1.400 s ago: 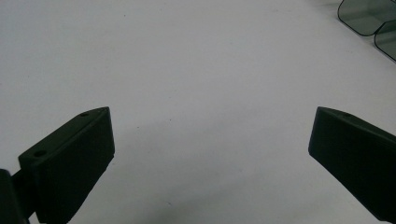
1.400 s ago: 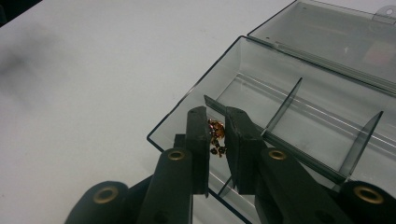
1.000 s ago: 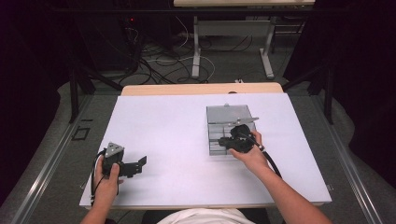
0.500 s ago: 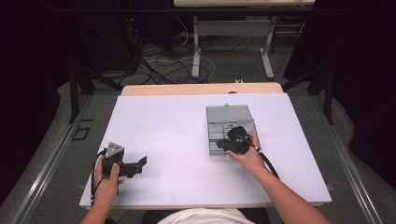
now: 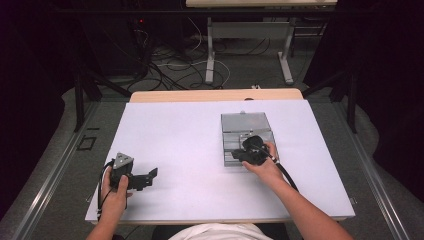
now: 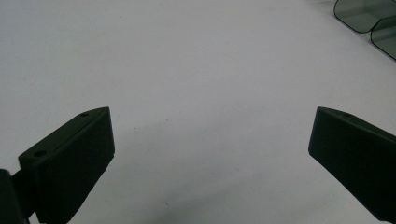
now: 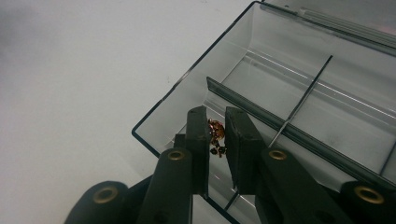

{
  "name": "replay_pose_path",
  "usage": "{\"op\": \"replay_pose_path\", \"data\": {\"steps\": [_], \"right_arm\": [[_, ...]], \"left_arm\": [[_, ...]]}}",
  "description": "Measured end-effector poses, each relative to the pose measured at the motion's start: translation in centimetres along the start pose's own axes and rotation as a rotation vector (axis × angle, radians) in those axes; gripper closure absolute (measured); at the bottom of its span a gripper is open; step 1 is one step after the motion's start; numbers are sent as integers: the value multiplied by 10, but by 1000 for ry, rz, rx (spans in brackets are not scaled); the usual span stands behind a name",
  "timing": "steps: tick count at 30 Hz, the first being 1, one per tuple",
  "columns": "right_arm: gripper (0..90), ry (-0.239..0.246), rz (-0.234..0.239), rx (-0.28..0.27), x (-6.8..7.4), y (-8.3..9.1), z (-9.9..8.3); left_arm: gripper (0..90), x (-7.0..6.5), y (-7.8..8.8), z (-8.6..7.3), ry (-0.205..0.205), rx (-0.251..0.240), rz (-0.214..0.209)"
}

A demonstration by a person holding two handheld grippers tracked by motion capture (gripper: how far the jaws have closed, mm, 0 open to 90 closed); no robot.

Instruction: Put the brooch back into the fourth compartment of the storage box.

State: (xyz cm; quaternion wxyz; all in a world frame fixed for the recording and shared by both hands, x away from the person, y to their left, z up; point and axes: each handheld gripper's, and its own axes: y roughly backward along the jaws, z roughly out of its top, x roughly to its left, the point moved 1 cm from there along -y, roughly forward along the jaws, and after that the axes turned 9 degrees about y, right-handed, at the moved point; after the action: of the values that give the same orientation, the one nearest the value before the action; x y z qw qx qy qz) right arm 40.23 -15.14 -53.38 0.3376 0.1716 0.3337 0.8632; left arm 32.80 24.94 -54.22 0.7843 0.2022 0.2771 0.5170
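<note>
A clear plastic compartment box (image 5: 245, 125) lies open on the right half of the white table (image 5: 190, 145). My right gripper (image 5: 236, 156) reaches into its near left compartment. In the right gripper view the box (image 7: 187, 74) shows thin dividers, and my right gripper (image 7: 215, 116) has its jaws drawn close around a small gold-brown piece (image 7: 216, 133). My left gripper (image 5: 149, 176) rests low at the table's near left, held by a hand. In its own view the left gripper (image 6: 210, 135) stands wide open over bare tabletop.
A rounded corner of the clear box (image 6: 364, 14) shows at the top right of the left gripper view. A wooden strip (image 5: 215, 95) edges the table's far side. Cables and table legs (image 5: 210, 65) lie on the floor beyond.
My right gripper has edged slightly left over the box's near compartment. The left gripper has stayed where it was.
</note>
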Motion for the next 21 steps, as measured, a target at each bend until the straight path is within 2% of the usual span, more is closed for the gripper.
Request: {"op": "replay_pose_path", "data": {"steps": [12,16,21], "right_arm": [[804,11,-12,-3,-2,-1,0],[802,-2,-14,-3,-2,0,0],[772,0,-13,-11,-2,1,0]], "left_arm": [[5,0,0,0,-2,2,-2],[5,-1,0,0,-3,2,-2],[5,0,-1,0,-5,-1,-3]]}}
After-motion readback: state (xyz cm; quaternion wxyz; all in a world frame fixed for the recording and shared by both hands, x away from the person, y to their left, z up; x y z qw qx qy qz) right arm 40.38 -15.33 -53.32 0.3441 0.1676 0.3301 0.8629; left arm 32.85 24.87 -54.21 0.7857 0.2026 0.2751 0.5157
